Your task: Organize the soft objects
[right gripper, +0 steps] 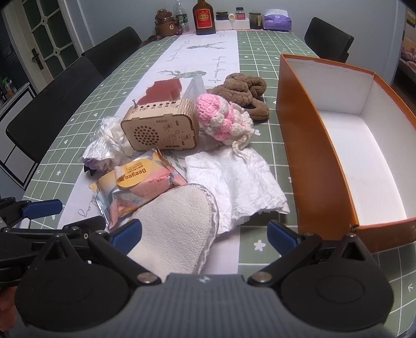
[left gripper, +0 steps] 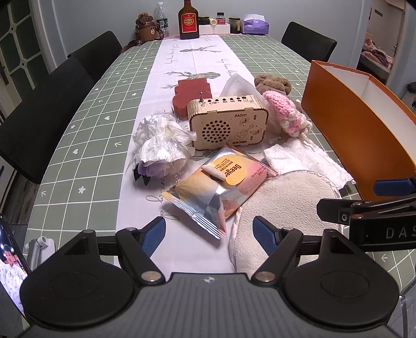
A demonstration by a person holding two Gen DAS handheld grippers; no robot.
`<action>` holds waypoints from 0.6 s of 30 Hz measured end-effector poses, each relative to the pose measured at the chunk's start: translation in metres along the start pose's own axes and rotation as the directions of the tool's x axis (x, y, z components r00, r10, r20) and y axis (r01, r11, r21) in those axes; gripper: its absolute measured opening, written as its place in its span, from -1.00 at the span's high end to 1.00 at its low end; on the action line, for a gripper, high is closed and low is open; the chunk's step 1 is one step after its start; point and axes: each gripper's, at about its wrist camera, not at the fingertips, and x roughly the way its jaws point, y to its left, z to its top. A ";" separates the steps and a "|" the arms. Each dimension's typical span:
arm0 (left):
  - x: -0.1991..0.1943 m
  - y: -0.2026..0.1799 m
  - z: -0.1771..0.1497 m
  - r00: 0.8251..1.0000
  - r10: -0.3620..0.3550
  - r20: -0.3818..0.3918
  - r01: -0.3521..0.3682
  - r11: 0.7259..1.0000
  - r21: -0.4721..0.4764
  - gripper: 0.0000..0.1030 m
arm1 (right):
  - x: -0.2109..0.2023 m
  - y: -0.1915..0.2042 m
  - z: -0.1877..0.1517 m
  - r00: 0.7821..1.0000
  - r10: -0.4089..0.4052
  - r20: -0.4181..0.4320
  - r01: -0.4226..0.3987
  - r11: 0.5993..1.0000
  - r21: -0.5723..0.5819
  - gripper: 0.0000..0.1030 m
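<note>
A pile of soft things lies mid-table: a cream round pad, a white crumpled cloth, a pink-and-white crochet piece, a brown plush item, a red sponge, a white ribbon bouquet. An open orange box stands at the right, empty. My left gripper is open just before the pad and packet. My right gripper is open over the pad's near edge.
A wooden radio and a foil snack packet sit among the soft things. Bottles, jars and a tissue box line the far end. Black chairs flank the table. A phone stands at near left.
</note>
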 end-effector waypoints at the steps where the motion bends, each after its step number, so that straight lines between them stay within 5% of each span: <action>1: 0.000 0.000 0.000 1.000 0.001 0.001 -0.001 1.000 0.001 -0.74 | 0.000 0.000 0.000 1.000 0.000 0.000 0.000 1.000 0.000 -0.95; 15: -0.004 0.003 -0.003 1.000 -0.016 0.003 0.016 1.000 0.000 -0.73 | 0.000 -0.005 0.000 1.000 0.011 -0.001 -0.011 1.000 0.029 -0.95; 18: -0.001 0.008 -0.008 0.999 -0.049 -0.015 0.049 0.999 -0.005 -0.54 | 0.003 -0.011 -0.001 1.000 0.023 -0.011 -0.022 0.998 0.053 -0.82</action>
